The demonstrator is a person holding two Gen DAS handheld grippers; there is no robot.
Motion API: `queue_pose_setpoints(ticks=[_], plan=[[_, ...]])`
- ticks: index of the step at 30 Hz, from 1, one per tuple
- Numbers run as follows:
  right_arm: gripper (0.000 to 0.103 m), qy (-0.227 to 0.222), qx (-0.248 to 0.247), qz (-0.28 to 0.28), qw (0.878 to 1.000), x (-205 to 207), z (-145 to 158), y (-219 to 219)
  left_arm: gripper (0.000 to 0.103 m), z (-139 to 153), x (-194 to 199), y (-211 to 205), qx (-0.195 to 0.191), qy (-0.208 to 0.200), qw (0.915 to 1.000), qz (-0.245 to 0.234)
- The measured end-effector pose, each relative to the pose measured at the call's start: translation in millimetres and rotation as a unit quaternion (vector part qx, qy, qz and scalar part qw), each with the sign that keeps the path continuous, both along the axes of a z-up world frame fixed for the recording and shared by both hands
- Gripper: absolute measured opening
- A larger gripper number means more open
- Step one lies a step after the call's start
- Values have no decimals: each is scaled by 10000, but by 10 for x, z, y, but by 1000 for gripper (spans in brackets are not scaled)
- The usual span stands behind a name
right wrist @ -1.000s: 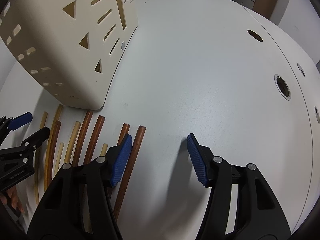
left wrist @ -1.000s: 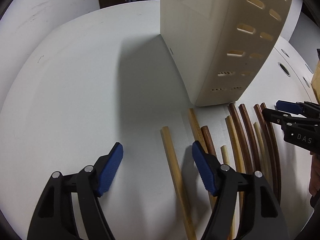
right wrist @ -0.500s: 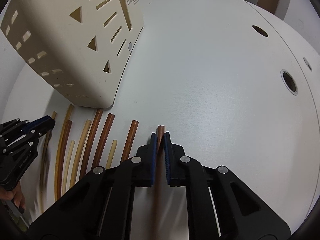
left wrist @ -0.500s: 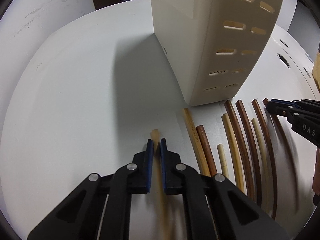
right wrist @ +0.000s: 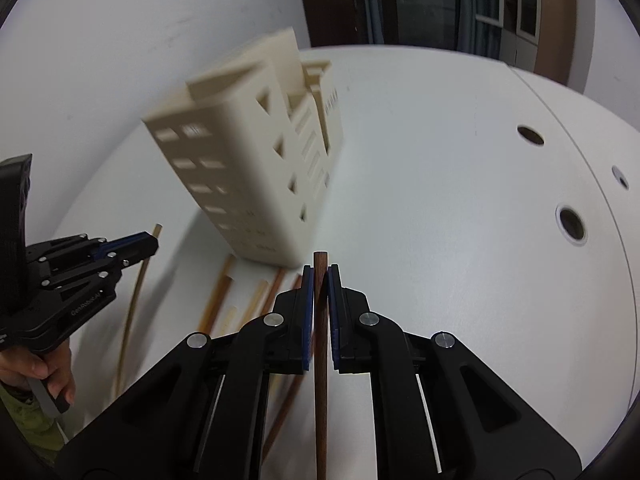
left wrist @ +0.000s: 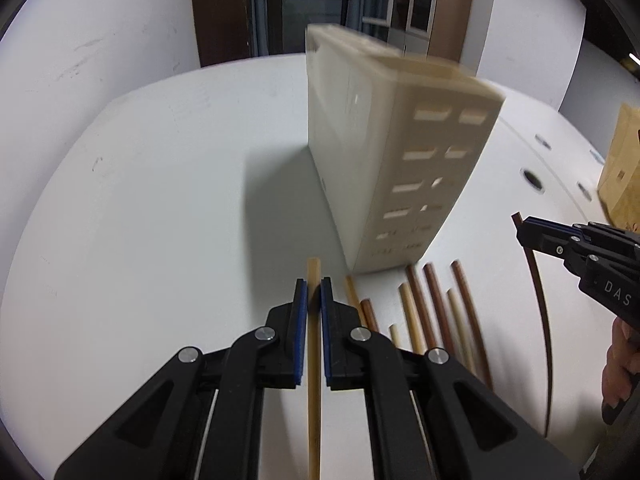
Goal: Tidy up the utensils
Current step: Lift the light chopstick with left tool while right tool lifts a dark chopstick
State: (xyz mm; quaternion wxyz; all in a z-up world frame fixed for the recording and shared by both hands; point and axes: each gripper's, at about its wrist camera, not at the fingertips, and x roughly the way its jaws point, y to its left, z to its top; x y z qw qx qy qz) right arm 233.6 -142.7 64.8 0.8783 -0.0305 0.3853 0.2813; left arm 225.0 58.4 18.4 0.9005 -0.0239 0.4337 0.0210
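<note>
The left tongs (left wrist: 314, 292) are clamped on a pale tan chopstick (left wrist: 313, 380), a smooth round stick whose blunt tip pokes out just past the blue pads toward 12 o'clock. The right tongs (right wrist: 320, 280) are clamped on a dark reddish-brown chopstick (right wrist: 320, 392), equally slim and round, its flat-cut end showing just above the pads. Both sticks run back down between the black arms, lifted off the white worktop (left wrist: 160, 240). The remaining chopsticks (left wrist: 432, 312), a mix of pale and dark brown ones, lie side by side on the worktop at about 4 o'clock of the left tongs. Just beyond their tips stands a cream utensil holder (left wrist: 384, 168), tall, with slot and triangle cut-outs in its walls.
</note>
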Motion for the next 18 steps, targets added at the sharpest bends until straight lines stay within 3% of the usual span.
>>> queue_pose_setpoints(ticks=[18], plan=[[6, -1158, 613, 174, 9912, -310, 671, -45, 6, 912, -290, -97, -40, -1461, 9893, 20]])
